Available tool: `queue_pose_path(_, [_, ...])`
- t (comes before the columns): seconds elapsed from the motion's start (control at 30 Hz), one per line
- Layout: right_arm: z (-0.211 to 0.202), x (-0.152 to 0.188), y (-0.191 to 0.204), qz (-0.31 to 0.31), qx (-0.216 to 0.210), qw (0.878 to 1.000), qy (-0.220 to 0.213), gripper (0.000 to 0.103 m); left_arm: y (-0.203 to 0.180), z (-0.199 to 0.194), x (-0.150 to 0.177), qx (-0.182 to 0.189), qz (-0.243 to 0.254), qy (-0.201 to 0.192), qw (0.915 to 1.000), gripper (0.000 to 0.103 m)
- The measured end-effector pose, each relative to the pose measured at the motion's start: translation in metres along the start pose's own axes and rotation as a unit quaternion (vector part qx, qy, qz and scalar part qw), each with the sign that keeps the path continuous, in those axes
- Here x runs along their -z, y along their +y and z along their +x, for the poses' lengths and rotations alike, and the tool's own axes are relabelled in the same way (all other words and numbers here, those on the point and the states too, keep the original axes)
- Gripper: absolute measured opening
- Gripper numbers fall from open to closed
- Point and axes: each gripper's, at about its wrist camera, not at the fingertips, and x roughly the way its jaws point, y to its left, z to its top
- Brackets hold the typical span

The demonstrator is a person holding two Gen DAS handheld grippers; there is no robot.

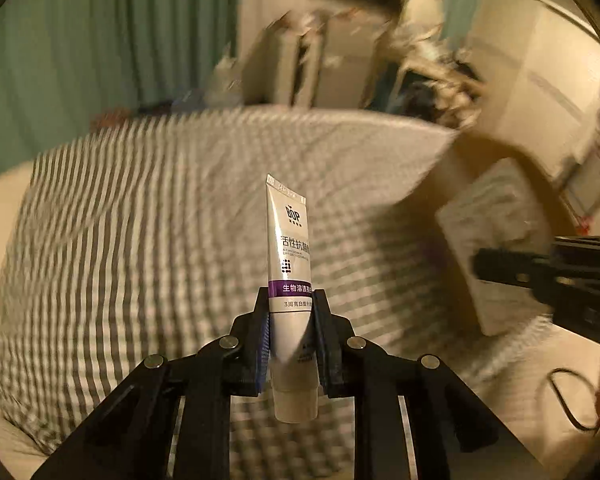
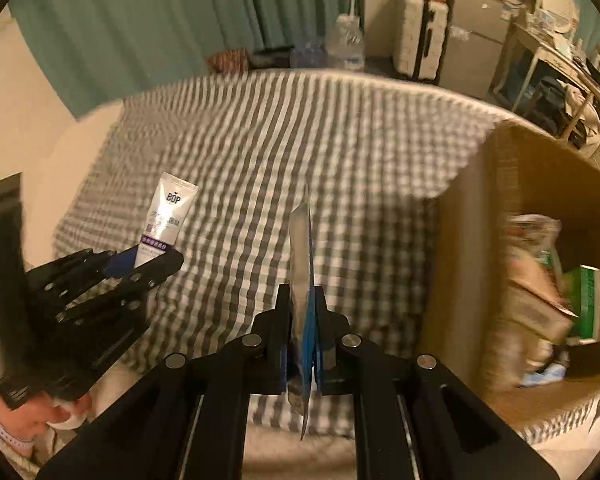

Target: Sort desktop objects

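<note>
My left gripper (image 1: 290,300) is shut on a white and purple toothpaste tube (image 1: 289,256), cap toward the camera, held above the checked cloth. It also shows in the right wrist view (image 2: 150,256) with the tube (image 2: 168,212) at the left. My right gripper (image 2: 300,300) is shut on a thin flat silver and blue packet (image 2: 301,264), seen edge-on and standing upright. The right gripper shows at the right edge of the left wrist view (image 1: 500,268), beside a white packet (image 1: 496,240).
A grey and white checked cloth (image 2: 300,140) covers the table. An open cardboard box (image 2: 480,200) stands at the right with several items inside, among them a green box (image 2: 584,300). A suitcase (image 2: 420,36), water bottles (image 2: 348,40) and green curtains (image 2: 160,20) stand behind.
</note>
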Motion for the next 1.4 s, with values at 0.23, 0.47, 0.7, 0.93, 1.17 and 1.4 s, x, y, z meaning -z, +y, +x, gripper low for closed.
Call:
queue_pose_path(0.23, [-0.128, -0.009, -0.105, 0.047, 0.039, 0.995, -0.075, 0.008, -0.141, -0.061, -0.072, 0.087, 0.055, -0.041, 0.9938, 0.019])
queue_pose_path(0.47, [-0.133, -0.003, -0.217, 0.135, 0.06, 0.988, -0.049, 0.009, -0.239, -0.011, -0.082, 0.056, 0.038, -0.021, 0.9975, 0.022])
queue_pose_path(0.7, [-0.131, -0.004, -0.248, 0.161, 0.066, 0.977, -0.121, 0.09, -0.257, -0.008, -0.077, -0.051, 0.029, -0.055, 0.9967, 0.103])
queue_pose_path(0.93, [-0.17, 0.022, -0.231, 0.14, 0.084, 0.969, -0.185, 0.093, -0.192, -0.054, -0.078, -0.074, -0.037, -0.103, 0.9912, 0.103])
queue_pose_path(1.17, [-0.114, 0.119, -0.15, 0.116, 0.053, 0.967, -0.219, 0.101, -0.138, -0.056, 0.01, -0.134, -0.077, -0.135, 0.9788, 0.103])
queue_pose_path(1.4, [-0.107, 0.114, -0.121, 0.062, 0.084, 0.971, -0.215, 0.101, -0.123, -0.055, 0.03, -0.138, -0.073, -0.132, 0.9789, 0.103])
